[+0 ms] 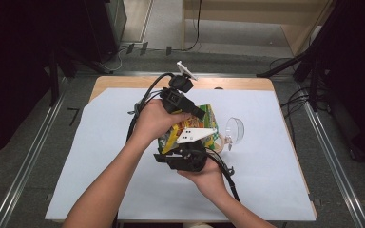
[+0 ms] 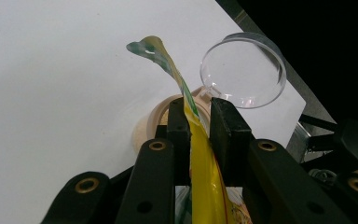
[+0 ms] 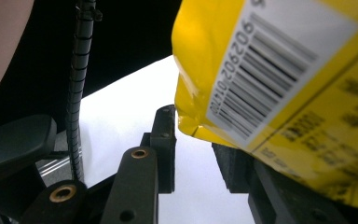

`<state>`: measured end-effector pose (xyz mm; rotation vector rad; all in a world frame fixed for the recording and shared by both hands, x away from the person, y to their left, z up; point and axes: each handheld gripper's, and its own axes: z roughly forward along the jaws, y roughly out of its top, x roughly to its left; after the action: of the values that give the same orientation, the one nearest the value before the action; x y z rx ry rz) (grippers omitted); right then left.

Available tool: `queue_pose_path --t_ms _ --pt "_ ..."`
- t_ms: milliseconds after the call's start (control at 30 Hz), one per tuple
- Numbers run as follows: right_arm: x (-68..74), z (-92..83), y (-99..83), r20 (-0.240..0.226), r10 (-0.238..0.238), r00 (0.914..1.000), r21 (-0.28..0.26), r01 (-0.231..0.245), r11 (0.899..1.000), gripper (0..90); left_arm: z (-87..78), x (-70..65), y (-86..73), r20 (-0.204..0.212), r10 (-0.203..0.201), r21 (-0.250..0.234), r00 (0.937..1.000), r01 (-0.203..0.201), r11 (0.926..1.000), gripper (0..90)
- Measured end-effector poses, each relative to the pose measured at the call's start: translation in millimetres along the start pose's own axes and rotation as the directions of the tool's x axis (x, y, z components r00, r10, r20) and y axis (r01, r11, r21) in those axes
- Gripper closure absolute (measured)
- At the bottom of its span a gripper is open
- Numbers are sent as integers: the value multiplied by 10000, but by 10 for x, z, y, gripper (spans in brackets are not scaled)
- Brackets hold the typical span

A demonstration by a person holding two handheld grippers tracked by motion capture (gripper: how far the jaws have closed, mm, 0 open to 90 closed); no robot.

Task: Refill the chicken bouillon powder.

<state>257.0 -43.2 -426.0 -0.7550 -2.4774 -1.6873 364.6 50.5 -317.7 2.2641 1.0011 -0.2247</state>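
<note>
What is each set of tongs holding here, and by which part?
The left tongs pinch the yellow snack bag by its thin top edge. The right tongs sit at the bag's bottom corner; whether they grip cannot be told.

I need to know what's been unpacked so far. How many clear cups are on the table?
1. The clear cup lies on its side on the white sheet, just right of the yellow snack bag held between the claws. Another could be hidden behind the hands.

place: recording lab or studio | evidence: wooden table (image 1: 123, 81) covered by white sheet (image 1: 266, 156); black drapes (image 1: 9, 71) hung at both sides; cables (image 1: 294, 102) run over grey floor; metal rails (image 1: 335, 161) laid alongside table edges
</note>
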Motion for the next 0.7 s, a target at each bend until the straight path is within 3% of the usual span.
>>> queue_pose_path --t_ms 700 --pt "22 4 -2 -18 -112 9999 23 112 9999 702 -12 -6 -11 18 89 -83 10000 -89 9999 782"
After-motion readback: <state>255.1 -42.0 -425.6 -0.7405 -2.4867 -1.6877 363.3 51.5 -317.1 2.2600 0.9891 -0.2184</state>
